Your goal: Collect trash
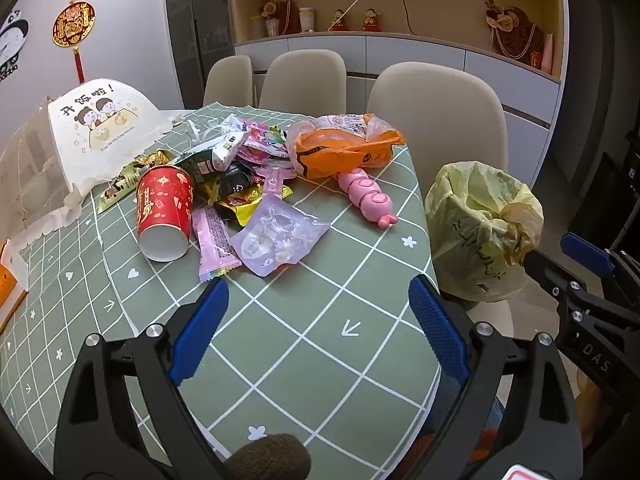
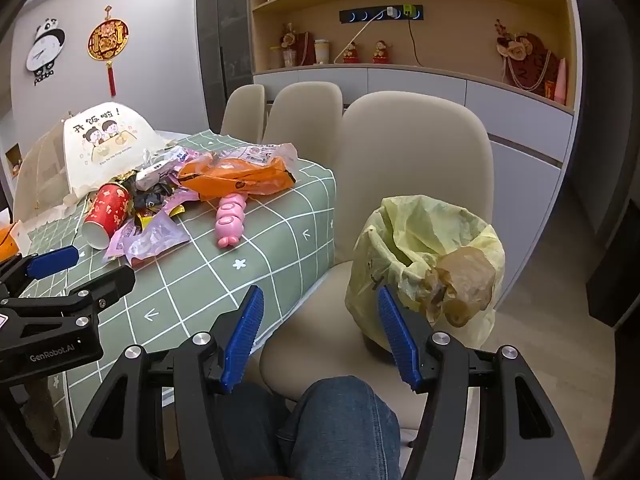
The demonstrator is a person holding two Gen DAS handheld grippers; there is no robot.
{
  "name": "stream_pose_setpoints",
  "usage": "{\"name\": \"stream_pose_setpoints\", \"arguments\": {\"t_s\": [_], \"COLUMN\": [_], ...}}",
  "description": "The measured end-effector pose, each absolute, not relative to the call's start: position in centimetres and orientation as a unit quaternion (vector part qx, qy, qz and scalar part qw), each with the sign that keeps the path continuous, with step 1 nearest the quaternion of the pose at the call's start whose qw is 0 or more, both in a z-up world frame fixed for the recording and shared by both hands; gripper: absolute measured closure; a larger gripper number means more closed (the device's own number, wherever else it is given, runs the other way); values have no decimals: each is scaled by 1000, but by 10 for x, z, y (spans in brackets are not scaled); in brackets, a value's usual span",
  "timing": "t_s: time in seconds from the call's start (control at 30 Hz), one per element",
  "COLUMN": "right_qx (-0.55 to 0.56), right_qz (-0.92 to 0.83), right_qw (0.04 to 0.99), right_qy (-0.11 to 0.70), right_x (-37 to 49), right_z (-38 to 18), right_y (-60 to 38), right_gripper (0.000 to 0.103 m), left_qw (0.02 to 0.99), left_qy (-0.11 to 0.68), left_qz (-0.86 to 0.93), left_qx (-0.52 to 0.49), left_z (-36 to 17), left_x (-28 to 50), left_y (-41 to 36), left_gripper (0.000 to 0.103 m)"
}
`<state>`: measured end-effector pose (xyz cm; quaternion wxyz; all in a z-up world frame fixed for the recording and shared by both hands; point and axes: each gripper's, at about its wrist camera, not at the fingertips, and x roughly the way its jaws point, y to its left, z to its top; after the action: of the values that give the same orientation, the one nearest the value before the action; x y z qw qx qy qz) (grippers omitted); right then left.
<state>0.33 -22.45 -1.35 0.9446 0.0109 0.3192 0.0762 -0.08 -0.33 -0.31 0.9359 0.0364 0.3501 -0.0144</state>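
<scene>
A heap of trash lies on the green checked tablecloth (image 1: 312, 344): a red paper cup (image 1: 162, 212) on its side, a clear purple packet (image 1: 280, 240), a pink wrapper (image 1: 214, 244), an orange plastic bag (image 1: 344, 146) and a pink toy (image 1: 366, 196). A bin lined with a yellow bag (image 1: 480, 228) stands on a chair seat at the right; it also shows in the right wrist view (image 2: 424, 264). My left gripper (image 1: 318, 300) is open and empty above the table, short of the heap. My right gripper (image 2: 320, 312) is open and empty, just left of the bin.
A white food cover (image 1: 100, 128) with cartoon print stands at the table's back left. Beige chairs (image 1: 436, 120) line the far side. The table's corner (image 2: 320, 184) sits beside the chair with the bin. My knee in jeans (image 2: 340, 420) is below.
</scene>
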Motion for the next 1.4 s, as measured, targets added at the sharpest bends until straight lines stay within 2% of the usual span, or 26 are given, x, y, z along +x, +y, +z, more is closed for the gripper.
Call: {"name": "stream_pose_setpoints", "arguments": {"t_s": [1.4], "right_qx": [14], "right_qz": [76], "right_qw": [946], "right_qy": [316], "right_x": [2], "right_z": [-10], "right_y": [-227], "right_gripper": [47], "left_qw": [936], "left_qy": [348], "left_qz": [-19], "left_qx": [40], "left_z": [-2], "left_x": [-7], "left_y": [-8], "left_gripper": [16]}}
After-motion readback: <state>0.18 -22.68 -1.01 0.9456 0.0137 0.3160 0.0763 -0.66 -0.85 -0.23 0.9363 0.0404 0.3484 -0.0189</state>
